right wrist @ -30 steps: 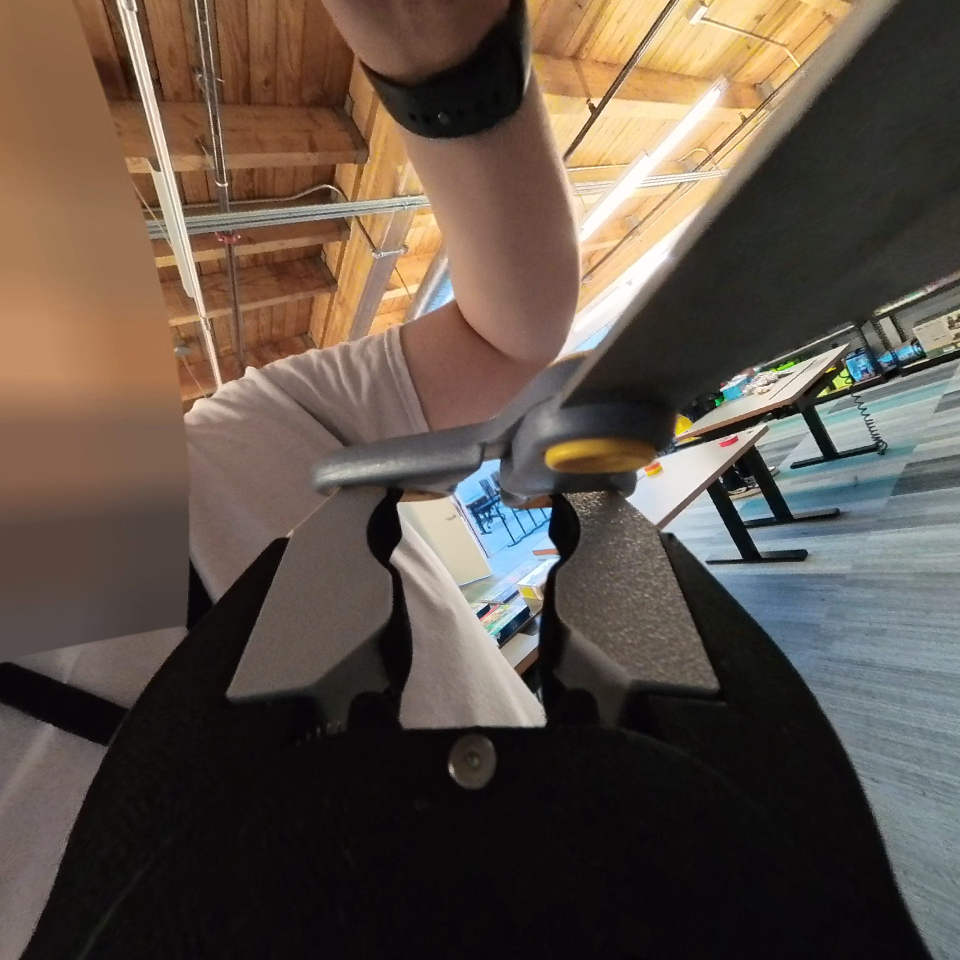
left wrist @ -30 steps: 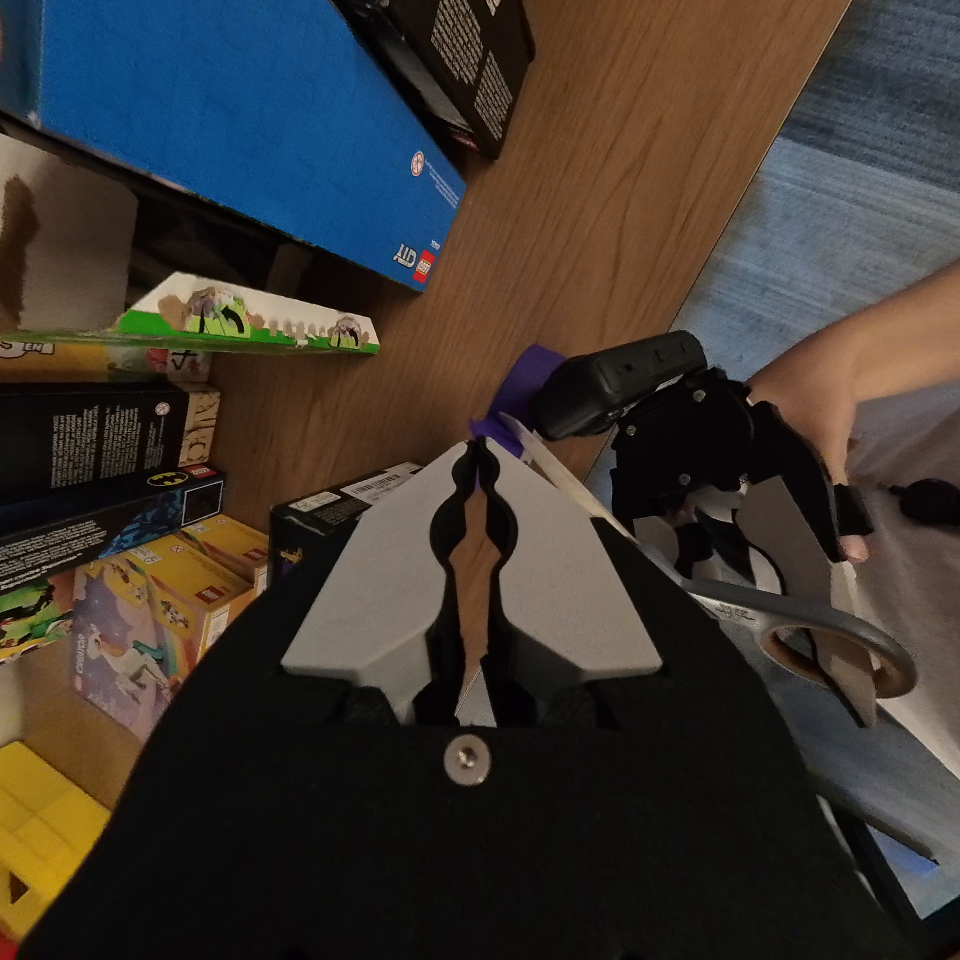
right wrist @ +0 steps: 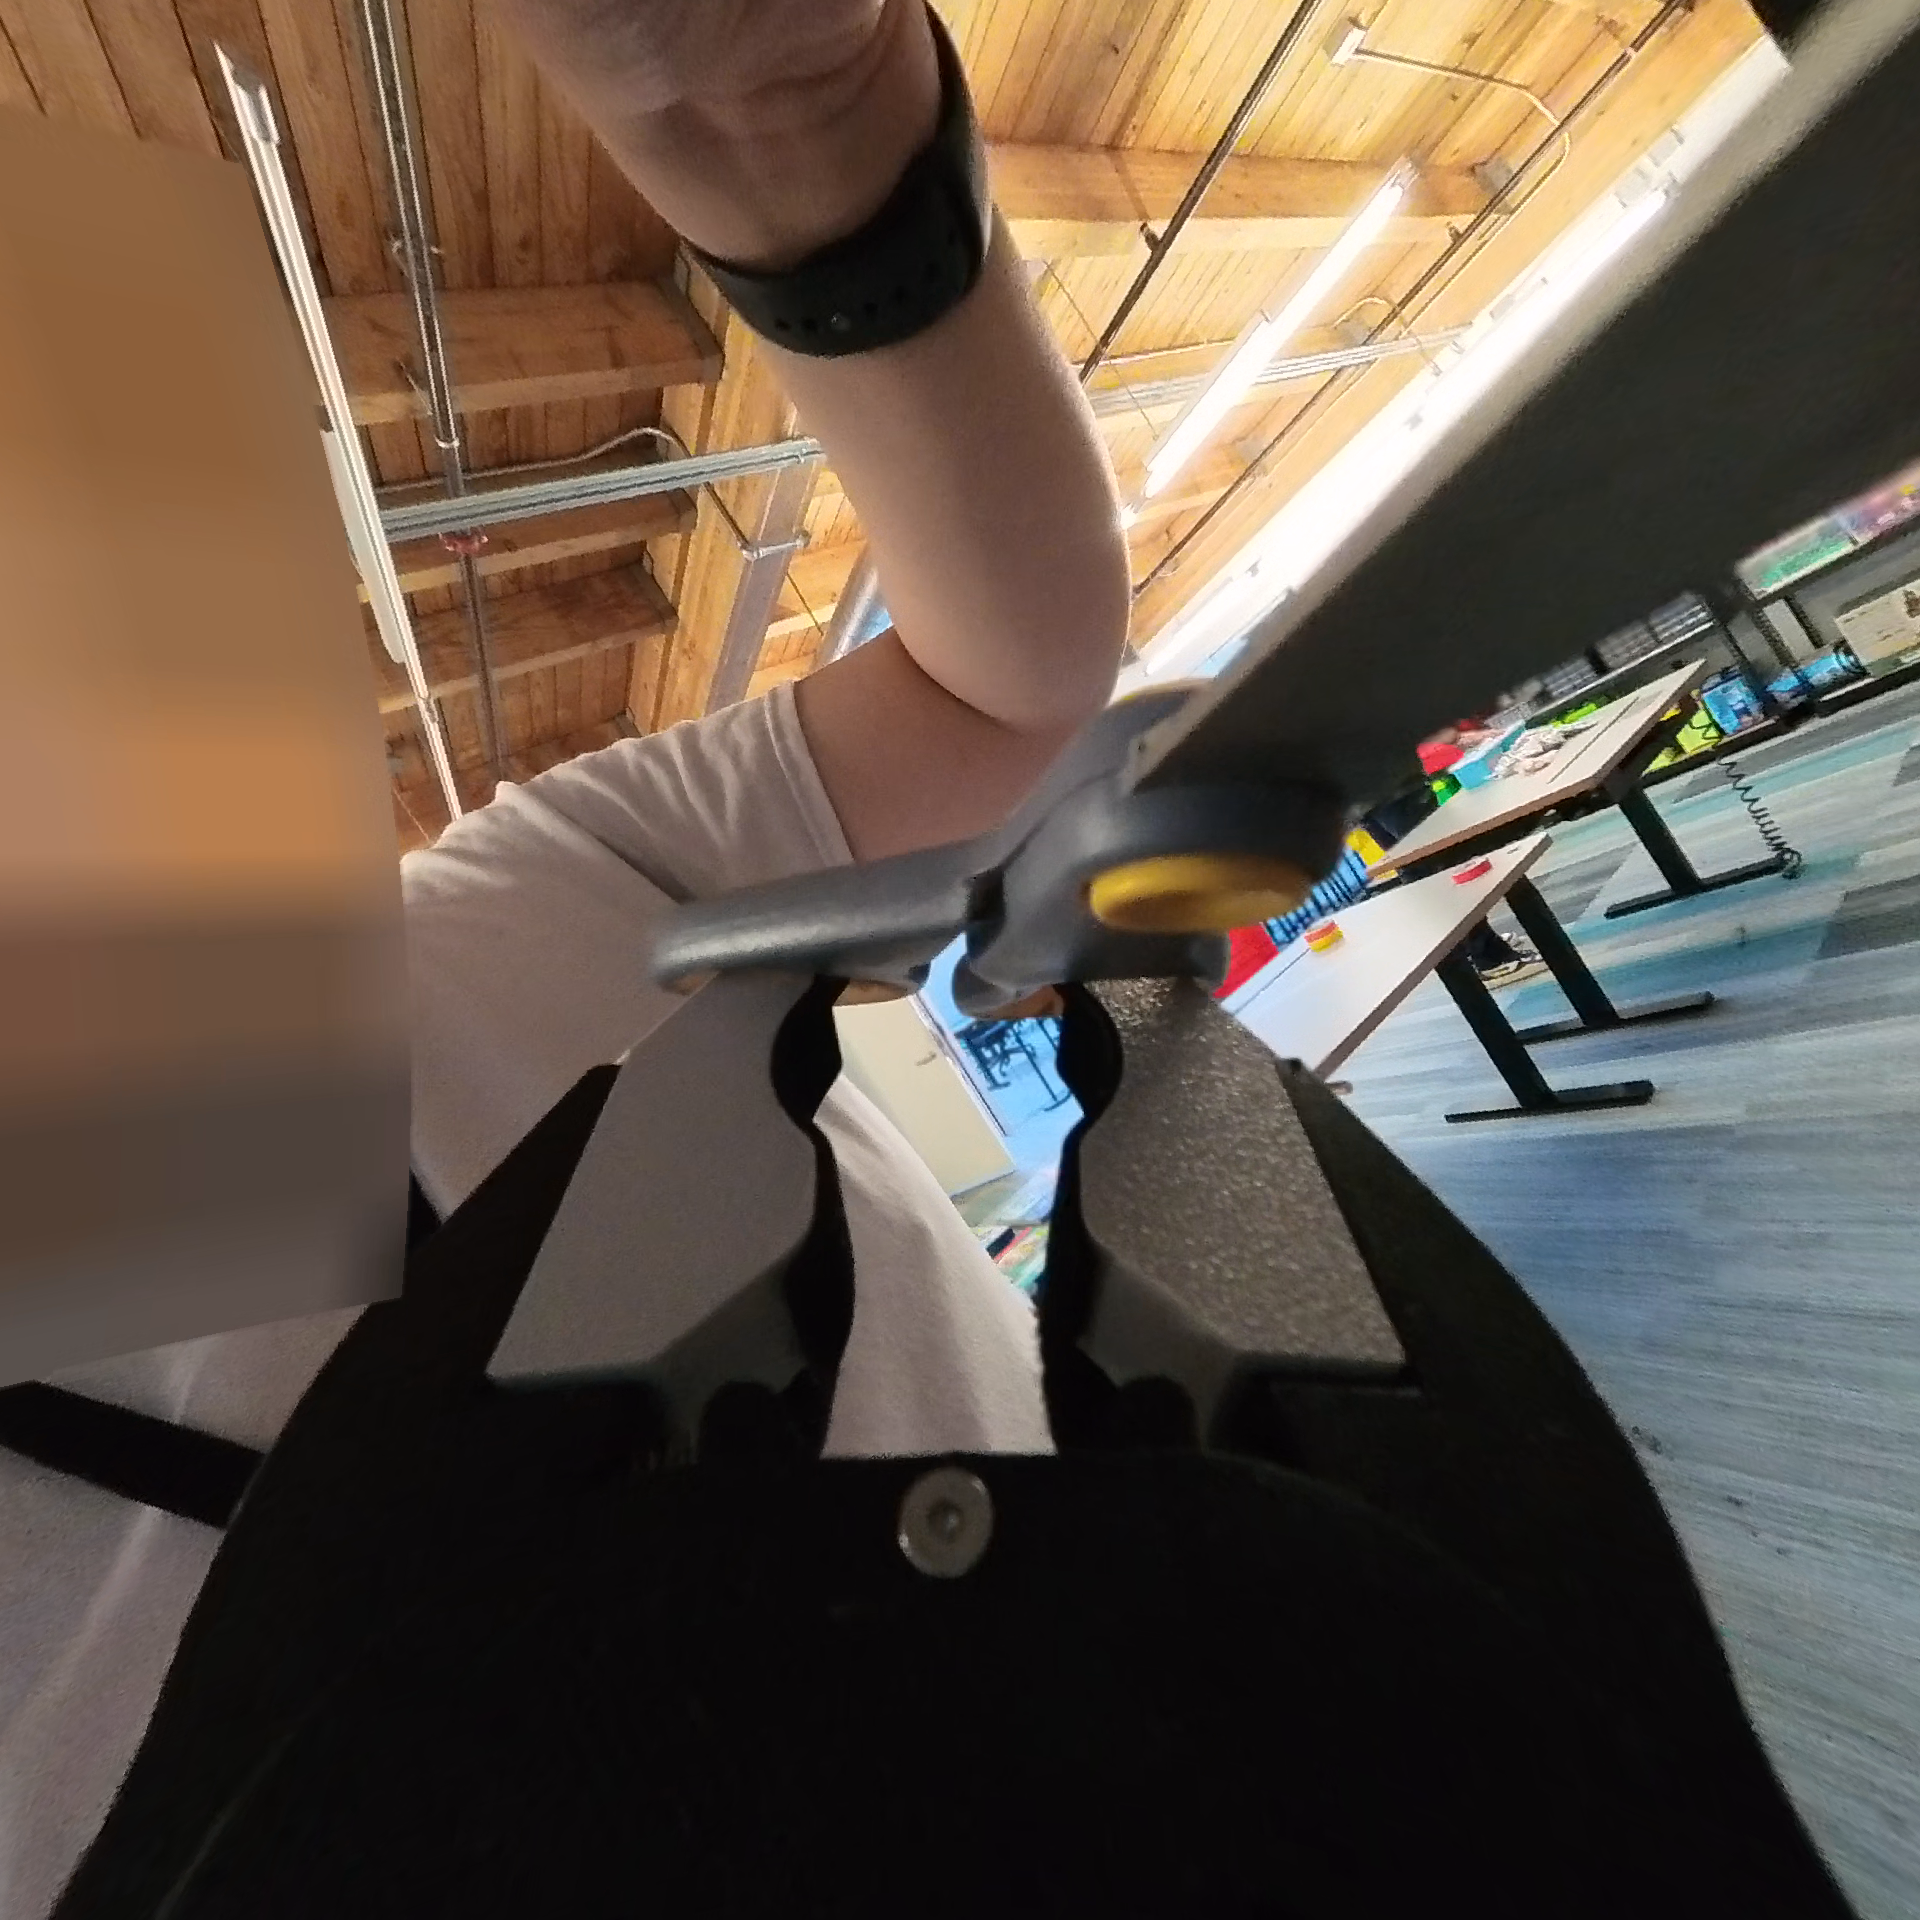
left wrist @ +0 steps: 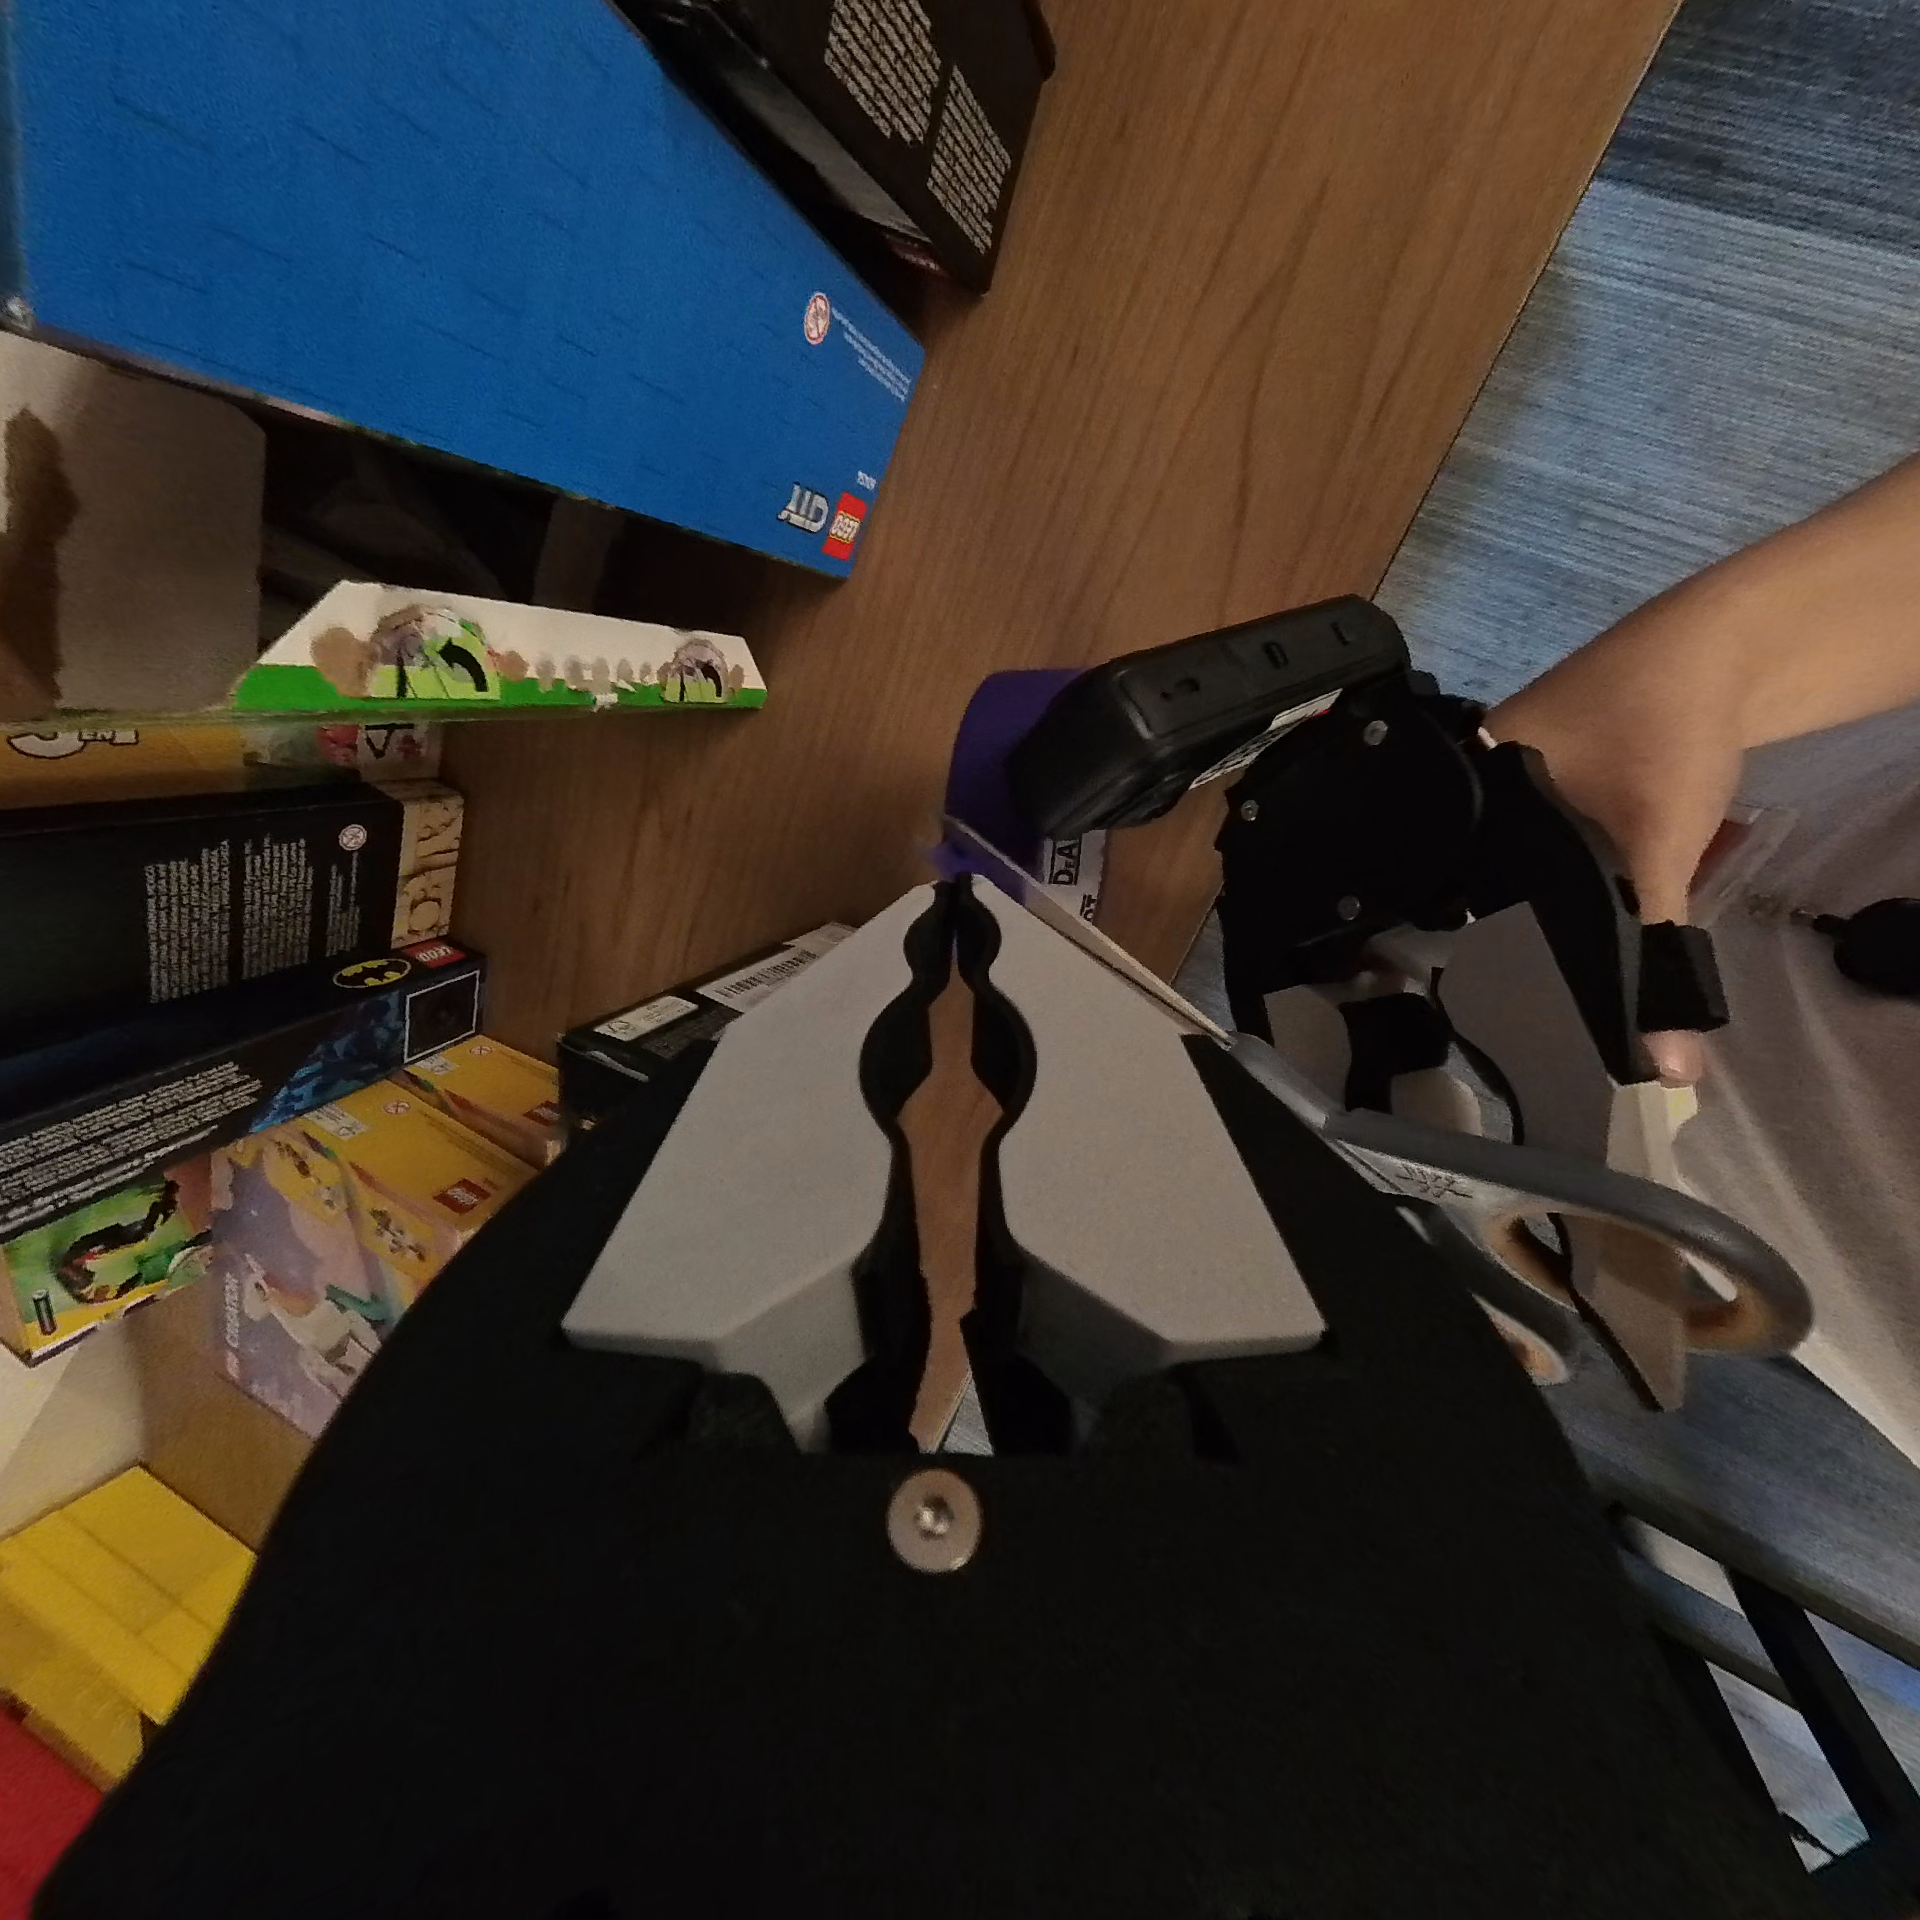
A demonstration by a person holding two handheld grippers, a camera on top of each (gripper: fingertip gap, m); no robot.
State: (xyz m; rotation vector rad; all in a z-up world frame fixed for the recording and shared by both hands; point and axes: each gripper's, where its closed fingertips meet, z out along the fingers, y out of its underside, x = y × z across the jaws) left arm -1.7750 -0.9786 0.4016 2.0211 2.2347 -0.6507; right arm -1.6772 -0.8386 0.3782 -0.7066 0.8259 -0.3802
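Observation:
My left gripper [left wrist: 958, 896] is shut, its tips pinched on the end of a purple strip [left wrist: 987, 748] above a wooden tabletop [left wrist: 1195, 416]. A pair of grey scissors [left wrist: 1455, 1174] lies just right of those tips, with the blade reaching the strip. My right gripper [right wrist: 935, 1003] is open, its fingers pushed into the scissors' handle loops. The scissors and their yellow pivot [right wrist: 1195, 883] sit across its fingertips. The right gripper also shows in the left wrist view [left wrist: 1621, 1247], held by a hand [left wrist: 1642, 790].
Several toy boxes stand along the table's left side, among them a large blue box [left wrist: 416, 260], black boxes [left wrist: 187, 904] and yellow boxes [left wrist: 416, 1174]. Grey carpet [left wrist: 1714, 312] lies beyond the table edge. The right wrist view shows an arm with a black wristband [right wrist: 862, 270] and more tables [right wrist: 1455, 914]. The tips of one gripper are about 15 centimeters away from the tips of the other.
The right gripper's fingers have drawn closer together, bringing the scissor handles nearer each other, and the scissors have shifted up and right in its view. The left gripper has barely moved.

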